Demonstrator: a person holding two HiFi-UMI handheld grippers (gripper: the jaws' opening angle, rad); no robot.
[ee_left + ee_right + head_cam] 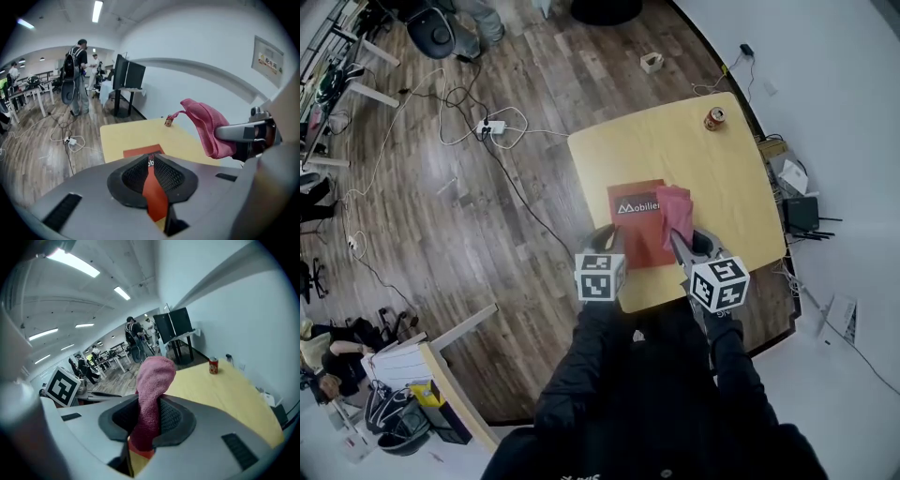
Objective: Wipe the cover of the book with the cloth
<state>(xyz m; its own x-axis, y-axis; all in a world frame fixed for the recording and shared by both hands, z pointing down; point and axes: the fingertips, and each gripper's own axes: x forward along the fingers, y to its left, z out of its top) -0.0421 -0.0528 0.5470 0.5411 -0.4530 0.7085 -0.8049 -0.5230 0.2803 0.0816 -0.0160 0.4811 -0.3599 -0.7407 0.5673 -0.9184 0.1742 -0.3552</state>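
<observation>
A red book (636, 217) with white lettering lies on the yellow table (717, 183), near its front edge. My left gripper (607, 236) is at the book's near left corner. In the left gripper view the red cover (153, 190) runs as a thin strip between the jaws of the left gripper (151, 159), which press on it. A pink cloth (675, 212) hangs over the book's right edge, with my right gripper (677, 242) shut on it. In the right gripper view the bunched cloth (153, 394) rises out of the jaws of the right gripper (149, 405).
A red drinks can (714, 118) stands at the table's far right corner. Cables and a power strip (490, 126) lie on the wooden floor at the left, and a small box (652, 62) beyond the table. A person (77, 75) and a monitor stand (127, 75) are far off.
</observation>
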